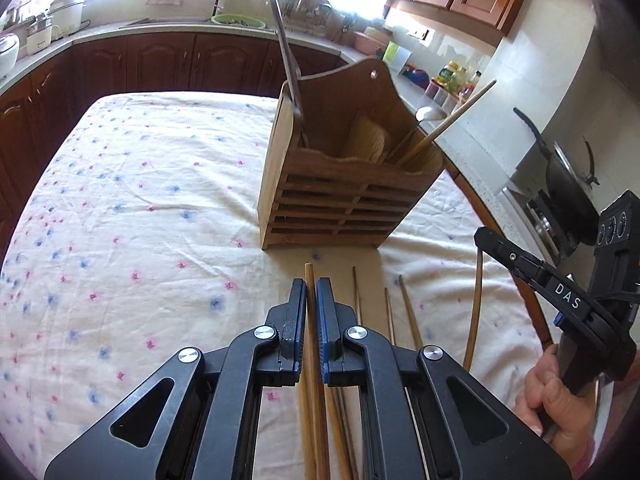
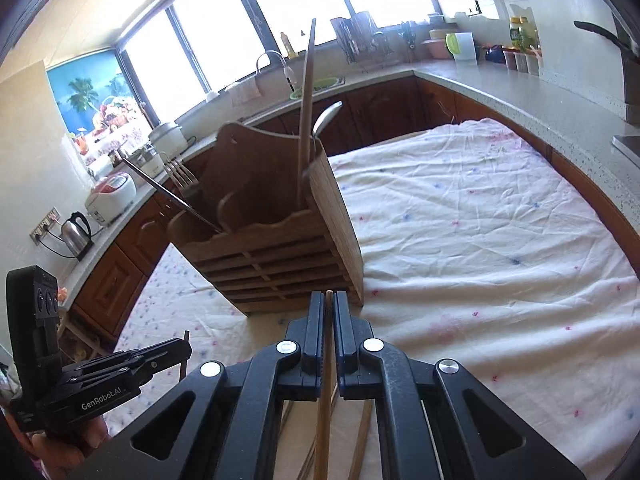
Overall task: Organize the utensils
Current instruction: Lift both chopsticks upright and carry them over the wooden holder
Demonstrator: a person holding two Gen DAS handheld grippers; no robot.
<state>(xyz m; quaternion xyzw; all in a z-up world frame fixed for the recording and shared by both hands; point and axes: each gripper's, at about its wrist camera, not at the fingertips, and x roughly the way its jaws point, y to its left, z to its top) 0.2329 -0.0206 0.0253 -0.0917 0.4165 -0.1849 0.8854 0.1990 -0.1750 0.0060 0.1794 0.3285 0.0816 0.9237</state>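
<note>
A wooden utensil holder (image 1: 340,200) stands on the flowered cloth (image 1: 140,200). It holds a dark long handle (image 1: 286,56), a straw brush (image 1: 368,136), a metal spoon (image 1: 430,114) and a wooden stick (image 1: 460,116). My left gripper (image 1: 309,292) is shut on a wooden chopstick (image 1: 309,270), just in front of the holder. At the right edge, my right gripper (image 1: 482,240) grips another chopstick (image 1: 476,308). In the right wrist view the right gripper (image 2: 329,304) is shut on its chopstick (image 2: 323,420) near the holder (image 2: 280,248). The left gripper (image 2: 182,348) shows at lower left.
Several loose chopsticks (image 1: 408,308) lie on the cloth between the grippers. A fork (image 2: 182,170) and a metal rod (image 2: 172,196) lean in the holder's left compartment. Kitchen counters (image 2: 520,92) with a kettle (image 2: 76,234), a rice cooker (image 2: 112,196) and a wok (image 1: 568,192) surround the table.
</note>
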